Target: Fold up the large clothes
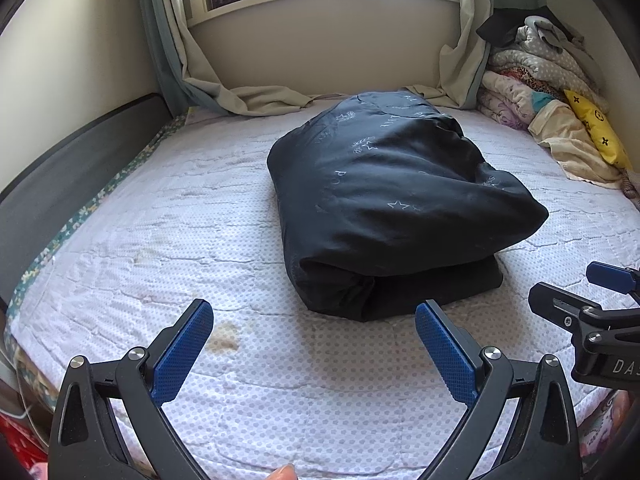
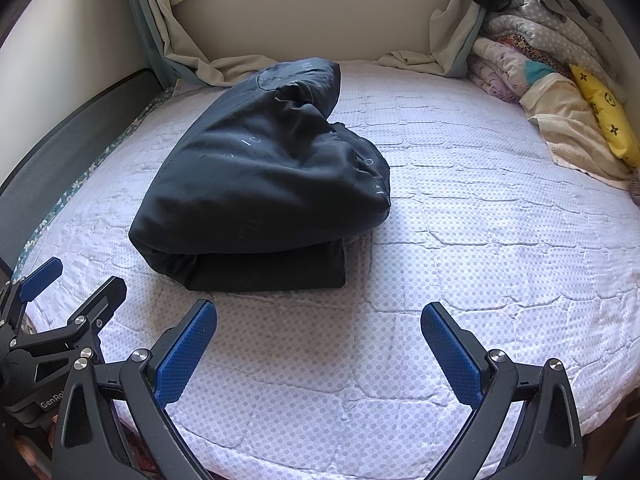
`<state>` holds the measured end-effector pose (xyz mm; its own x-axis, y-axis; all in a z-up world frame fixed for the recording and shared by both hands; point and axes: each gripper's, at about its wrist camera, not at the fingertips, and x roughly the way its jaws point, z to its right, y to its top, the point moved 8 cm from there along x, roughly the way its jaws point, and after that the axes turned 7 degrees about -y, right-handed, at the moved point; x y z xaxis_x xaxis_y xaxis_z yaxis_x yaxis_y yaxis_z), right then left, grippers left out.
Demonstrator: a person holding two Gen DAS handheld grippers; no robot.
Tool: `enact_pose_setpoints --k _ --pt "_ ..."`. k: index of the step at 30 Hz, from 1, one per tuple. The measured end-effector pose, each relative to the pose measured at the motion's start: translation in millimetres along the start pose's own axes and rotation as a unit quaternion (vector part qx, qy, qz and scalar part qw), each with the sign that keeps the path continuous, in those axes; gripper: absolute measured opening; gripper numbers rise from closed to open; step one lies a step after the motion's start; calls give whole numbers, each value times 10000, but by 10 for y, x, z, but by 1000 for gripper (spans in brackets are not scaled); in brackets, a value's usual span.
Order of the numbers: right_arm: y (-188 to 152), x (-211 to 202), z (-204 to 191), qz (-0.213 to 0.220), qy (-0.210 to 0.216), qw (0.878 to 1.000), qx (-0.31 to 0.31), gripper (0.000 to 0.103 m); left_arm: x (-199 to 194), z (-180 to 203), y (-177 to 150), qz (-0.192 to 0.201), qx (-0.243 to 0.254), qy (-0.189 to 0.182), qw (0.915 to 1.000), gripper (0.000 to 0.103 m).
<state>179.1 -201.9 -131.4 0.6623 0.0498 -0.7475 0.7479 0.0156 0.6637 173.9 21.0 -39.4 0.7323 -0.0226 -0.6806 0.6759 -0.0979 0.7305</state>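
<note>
A large black garment with pale printed stars and letters lies folded in a thick bundle on the bed; it also shows in the right wrist view, left of centre. My left gripper is open and empty, just in front of the bundle's near edge. My right gripper is open and empty, in front of and slightly right of the bundle. The right gripper also shows at the right edge of the left wrist view. The left gripper shows at the left edge of the right wrist view.
The bed has a white dotted quilted cover with a brown stain. A stack of folded blankets and a yellow pillow sit at the far right corner. Curtains drape onto the bed under the window. A dark bed frame runs along the left.
</note>
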Motion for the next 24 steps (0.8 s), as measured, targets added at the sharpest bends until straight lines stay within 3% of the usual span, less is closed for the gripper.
enact_pose_setpoints --k 24 --pt "-42 24 2 -63 34 10000 39 102 52 -60 -52 -165 -153 -56 9997 102"
